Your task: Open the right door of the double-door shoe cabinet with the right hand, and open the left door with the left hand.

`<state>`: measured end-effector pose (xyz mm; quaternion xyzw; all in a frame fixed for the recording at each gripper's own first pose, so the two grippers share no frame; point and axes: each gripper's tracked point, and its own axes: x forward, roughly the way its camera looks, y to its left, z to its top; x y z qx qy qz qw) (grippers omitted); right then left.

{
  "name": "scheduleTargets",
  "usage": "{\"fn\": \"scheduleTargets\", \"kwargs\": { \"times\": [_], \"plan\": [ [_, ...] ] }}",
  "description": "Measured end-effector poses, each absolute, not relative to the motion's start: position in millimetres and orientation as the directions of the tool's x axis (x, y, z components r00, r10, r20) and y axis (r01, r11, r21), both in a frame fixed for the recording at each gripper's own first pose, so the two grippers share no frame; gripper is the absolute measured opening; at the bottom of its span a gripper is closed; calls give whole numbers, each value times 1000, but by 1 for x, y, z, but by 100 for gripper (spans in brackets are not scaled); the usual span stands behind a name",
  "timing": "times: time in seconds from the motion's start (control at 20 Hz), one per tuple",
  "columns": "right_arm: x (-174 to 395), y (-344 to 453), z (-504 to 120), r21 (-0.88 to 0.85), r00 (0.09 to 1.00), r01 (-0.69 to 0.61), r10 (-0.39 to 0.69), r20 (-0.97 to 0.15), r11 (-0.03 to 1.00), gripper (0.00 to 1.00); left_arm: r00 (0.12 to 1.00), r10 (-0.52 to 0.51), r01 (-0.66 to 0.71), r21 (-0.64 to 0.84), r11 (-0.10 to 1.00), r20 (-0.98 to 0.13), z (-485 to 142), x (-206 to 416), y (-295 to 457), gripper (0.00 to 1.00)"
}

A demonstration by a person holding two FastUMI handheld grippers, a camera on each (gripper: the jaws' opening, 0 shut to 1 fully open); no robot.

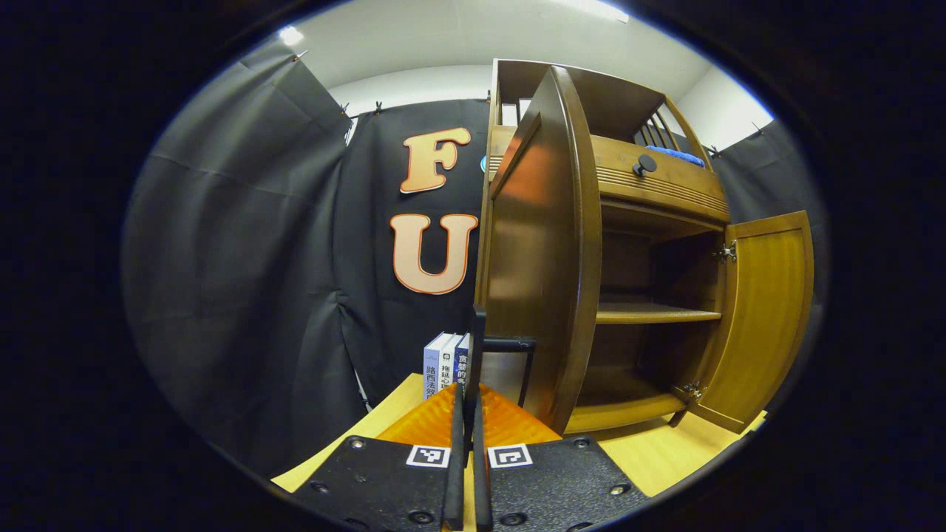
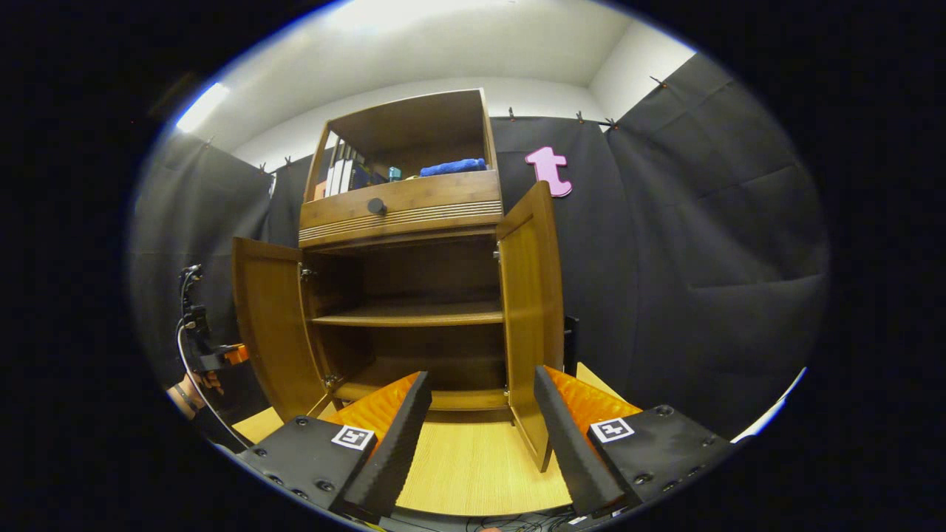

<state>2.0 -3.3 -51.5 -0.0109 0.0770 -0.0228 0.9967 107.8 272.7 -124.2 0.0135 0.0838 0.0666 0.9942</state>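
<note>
Cabinet (image 2: pixel 403 199) doors both stand wide, so the task looks done. Right gripper (image 2: pixel 480 436) hangs apart before the right door (image 2: pixel 528 310). Left gripper (image 1: pixel 465 443), fingers together on nothing, sits near the left door (image 1: pixel 547 251).

One cabinet (image 2: pixel 414 222), two open doors (image 2: pixel 270 325) (image 2: pixel 528 310), one drawer knob (image 2: pixel 377 206), three books (image 1: pixel 446 363)

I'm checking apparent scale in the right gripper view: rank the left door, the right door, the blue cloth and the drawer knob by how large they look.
1. right door, nearer the camera, which may exaggerate it
2. left door
3. blue cloth
4. drawer knob
</note>
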Motion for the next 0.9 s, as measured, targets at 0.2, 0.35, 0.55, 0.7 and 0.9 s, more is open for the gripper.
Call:
{"fn": "scheduleTargets", "kwargs": {
  "times": [0.2,0.35,0.55,0.7,0.9],
  "plan": [
    [5,3,-56,-61,984,47,-56,-167,997,91,983,30,-29,5,1000,-180,-127,108,285,6],
    [6,18,-60,-59,984,17,-28,-178,998,91,983,-50,44,-39,998,-176,-124,106,296,8],
    [13,39,-56,-83,985,-9,-5,-174,997,91,977,-115,112,-26,993,-179,-130,95,303,8],
    [13,49,-54,-83,987,-29,16,-157,996,91,971,-142,143,-12,990,-190,-130,77,303,8],
    [18,46,-61,-77,983,-38,24,-180,996,82,966,-73,76,2,997,-246,-143,35,323,7]
  ]
}}
